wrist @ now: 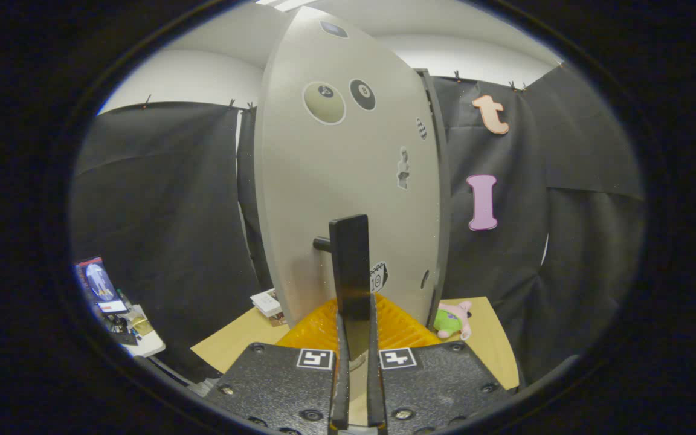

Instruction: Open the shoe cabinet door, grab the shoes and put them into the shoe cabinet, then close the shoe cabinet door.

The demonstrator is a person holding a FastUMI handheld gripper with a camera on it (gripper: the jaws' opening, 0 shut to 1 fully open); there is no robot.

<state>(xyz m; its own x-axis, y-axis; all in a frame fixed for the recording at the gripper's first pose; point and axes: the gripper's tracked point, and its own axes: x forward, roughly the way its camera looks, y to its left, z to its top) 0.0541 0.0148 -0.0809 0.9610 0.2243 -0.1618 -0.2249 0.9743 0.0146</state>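
Here the gripper [357,338] pointed level at the shoe cabinet door [342,181], its fingers [340,374] drawn close and clamped on the door's upright black handle [351,272]. The grey, stickered door stood just beyond them, above an orange mat [402,329], with a plush toy [454,320] on the table [493,344] beside it.
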